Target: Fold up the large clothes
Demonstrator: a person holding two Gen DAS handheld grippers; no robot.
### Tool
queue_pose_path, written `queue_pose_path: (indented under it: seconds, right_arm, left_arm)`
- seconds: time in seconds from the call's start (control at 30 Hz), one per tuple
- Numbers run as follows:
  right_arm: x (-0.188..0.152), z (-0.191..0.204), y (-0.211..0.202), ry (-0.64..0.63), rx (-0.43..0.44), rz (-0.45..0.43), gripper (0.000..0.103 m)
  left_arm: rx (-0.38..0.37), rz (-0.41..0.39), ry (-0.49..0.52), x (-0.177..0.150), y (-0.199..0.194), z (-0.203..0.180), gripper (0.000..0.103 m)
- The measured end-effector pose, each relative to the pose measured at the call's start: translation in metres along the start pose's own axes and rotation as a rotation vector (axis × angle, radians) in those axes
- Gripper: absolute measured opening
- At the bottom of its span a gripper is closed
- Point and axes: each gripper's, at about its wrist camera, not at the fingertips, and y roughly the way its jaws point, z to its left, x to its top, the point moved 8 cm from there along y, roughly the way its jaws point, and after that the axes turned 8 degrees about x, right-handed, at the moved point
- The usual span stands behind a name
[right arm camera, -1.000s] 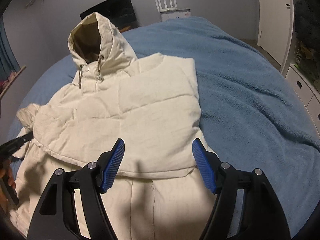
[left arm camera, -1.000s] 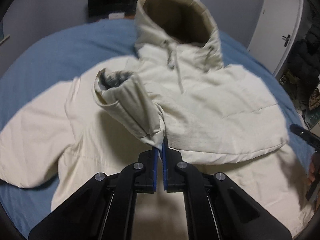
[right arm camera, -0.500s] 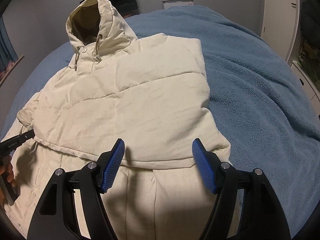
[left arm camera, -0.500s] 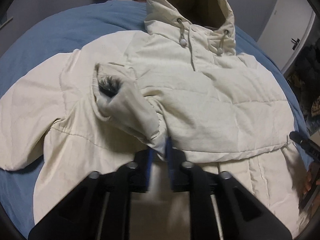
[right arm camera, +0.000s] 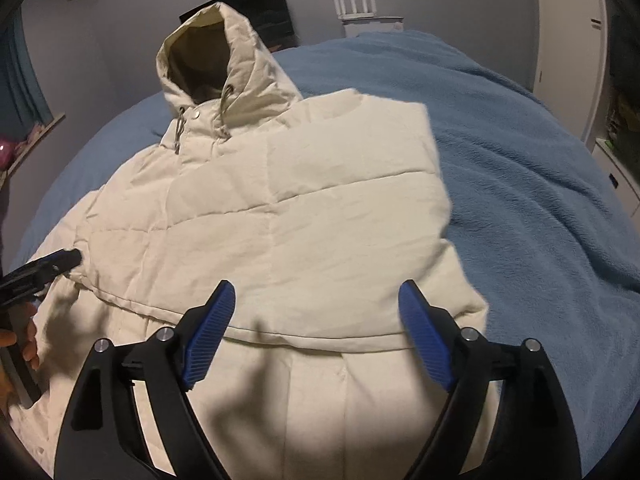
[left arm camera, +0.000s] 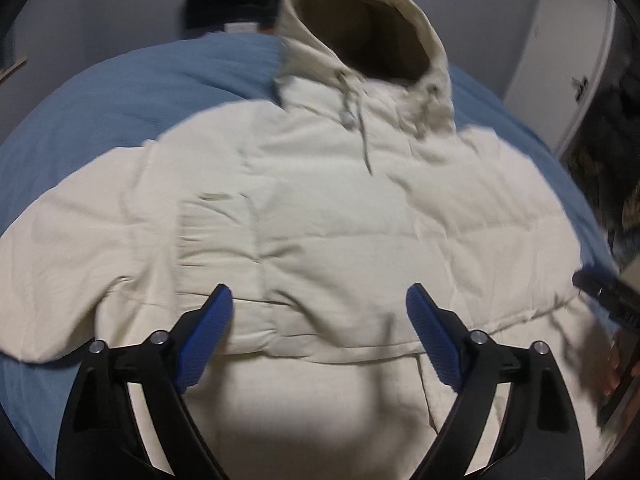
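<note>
Nothing readable turned up in either view, no label or brand on the cream jacket (left arm camera: 320,220), the blue blanket (right arm camera: 520,160) or the stuff at the back wall.

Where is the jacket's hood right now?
In both wrist views the hood stands open at the far end of the cream jacket, on the blue blanket.
</note>
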Motion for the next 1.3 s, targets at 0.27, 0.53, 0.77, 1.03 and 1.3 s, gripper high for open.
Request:
queue_pose_path:
  seconds: [0.27,0.53,0.77,1.03,1.3]
  right_arm:
    - [-0.018,-0.004,0.039,-0.034,-0.048,0.081,0.091]
    - [-0.025,-0.005,0.049,-0.057,-0.052,0.078,0.096]
    - [-0.026,-0.003,0.046,-0.056,-0.048,0.065,0.096]
    - [-0.025,-0.006,0.038,-0.037,-0.015,0.030,0.096]
    - [-0.024,-0.005,0.037,-0.035,-0.012,0.023,0.096]
  left_arm:
    - [0.051,0.059,0.083,-0.022,0.034,-0.003,0.089]
    - [0.065,0.039,0.123,-0.025,0.042,-0.009,0.096]
    - [0.066,0.033,0.124,-0.027,0.042,-0.009,0.097]
    - [0.074,0.053,0.160,-0.026,0.029,-0.008,0.097]
    - [0.252,-0.054,0.000,0.030,-0.043,0.120,0.097]
